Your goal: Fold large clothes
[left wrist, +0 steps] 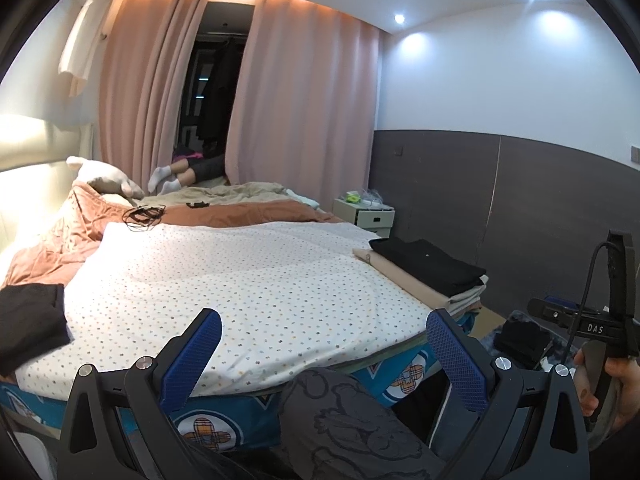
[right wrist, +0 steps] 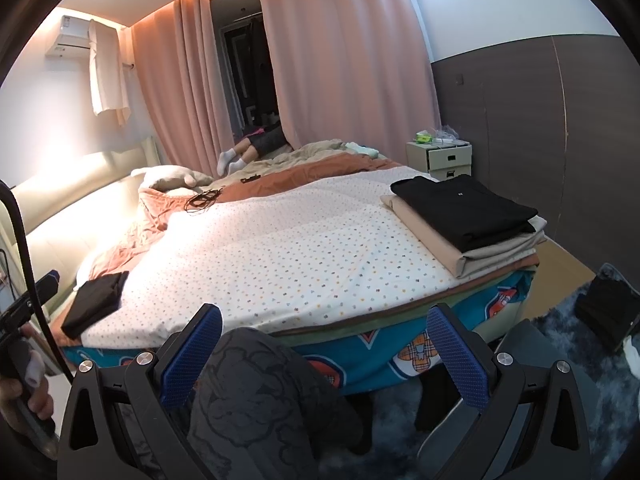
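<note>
Black top (right wrist: 466,210) on stack, far right of bed | nearer our right gripper (right wrist: 325,356) | both grippers (left wrist: 322,356) released, empty

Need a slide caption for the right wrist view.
Open right gripper faces a dotted bedspread; folded clothes stack at its right corner.

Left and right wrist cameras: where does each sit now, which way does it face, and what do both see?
Left wrist: behind the open left gripper, facing across the dotted bedspread toward the curtains; the person's knee and right hand show.
Right wrist: behind the open right gripper, same heading, from further right; knee and left hand show.
Shared: bedspread, folded stack, black garment.
</note>
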Tool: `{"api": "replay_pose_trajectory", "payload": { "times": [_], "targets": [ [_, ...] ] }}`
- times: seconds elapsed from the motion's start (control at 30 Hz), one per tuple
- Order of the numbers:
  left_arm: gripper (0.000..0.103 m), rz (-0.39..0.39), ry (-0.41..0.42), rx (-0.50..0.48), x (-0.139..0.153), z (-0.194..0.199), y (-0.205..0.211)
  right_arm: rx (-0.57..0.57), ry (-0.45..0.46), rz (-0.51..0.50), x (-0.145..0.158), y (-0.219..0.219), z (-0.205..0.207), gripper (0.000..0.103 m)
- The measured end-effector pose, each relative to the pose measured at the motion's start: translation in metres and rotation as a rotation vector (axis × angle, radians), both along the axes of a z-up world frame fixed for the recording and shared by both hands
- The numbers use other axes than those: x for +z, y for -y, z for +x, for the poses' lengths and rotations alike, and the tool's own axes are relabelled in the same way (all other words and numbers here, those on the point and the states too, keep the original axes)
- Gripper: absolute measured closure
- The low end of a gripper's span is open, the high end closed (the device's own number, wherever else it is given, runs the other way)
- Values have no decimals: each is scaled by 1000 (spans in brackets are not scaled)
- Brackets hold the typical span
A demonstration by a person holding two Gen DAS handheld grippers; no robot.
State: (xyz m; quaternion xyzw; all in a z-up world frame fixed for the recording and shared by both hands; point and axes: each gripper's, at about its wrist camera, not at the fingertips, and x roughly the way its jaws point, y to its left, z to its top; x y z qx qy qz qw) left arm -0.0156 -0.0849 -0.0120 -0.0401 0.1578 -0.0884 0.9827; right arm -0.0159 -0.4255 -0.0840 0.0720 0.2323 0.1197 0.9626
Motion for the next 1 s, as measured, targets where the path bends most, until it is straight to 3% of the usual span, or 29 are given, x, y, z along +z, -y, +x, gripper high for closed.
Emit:
{"api": "replay_pose_trajectory", "payload": {
  "times": [1.0],
  "targets": [
    [0, 4, 3, 17, -3, -10, 3, 18, 8, 9, -2, 6, -6, 0]
  ]
}}
